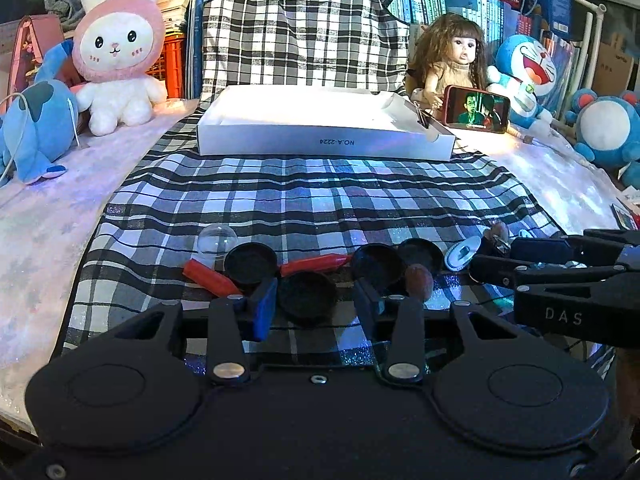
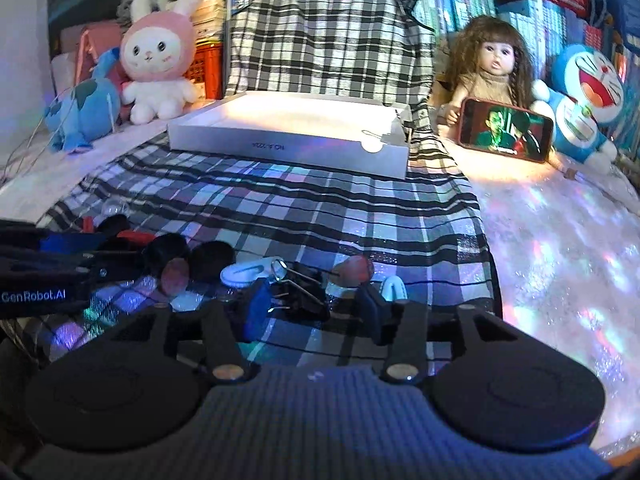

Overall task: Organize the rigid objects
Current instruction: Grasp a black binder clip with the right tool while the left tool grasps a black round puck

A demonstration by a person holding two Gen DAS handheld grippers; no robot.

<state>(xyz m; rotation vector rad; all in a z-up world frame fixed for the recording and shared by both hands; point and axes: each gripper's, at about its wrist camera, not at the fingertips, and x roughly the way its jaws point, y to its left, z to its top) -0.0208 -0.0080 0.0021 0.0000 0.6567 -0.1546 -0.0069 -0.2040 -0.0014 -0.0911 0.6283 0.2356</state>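
My left gripper [image 1: 312, 300] has its jaws nearly closed around a black cap [image 1: 307, 299] at the near edge of the pile. The cap touches the blue pad, but I cannot tell whether the other pad presses on it. If it doesn't, lifting now would tip the cap out or drag it along the cloth [image 1: 320, 200]. Another cap [image 1: 251, 263] and a red piece [image 1: 212, 280] lie just beside my left finger, so a slanted pull could sweep them along or send the clear dome [image 1: 216, 242] rolling.

My right gripper [image 2: 312, 304] has its jaws about half open, holding nothing. A black clip [image 2: 300, 298] lies between them, against the blue pad and clear of the other. Its wire handles stick out at odd angles. If I close on a handle, not the body, the clip will likely twist or spring free. A brown nut [image 2: 354, 268] and a white piece [image 2: 394, 288] sit close to my right finger and could get nudged or caught.

The two grippers are close, side by side, so lifting both together risks knocking one into the other.

The box [image 1: 320, 140] stands well away at the far end of the surface. That is a long carry for a weak grip, and anything dropped may bounce off.
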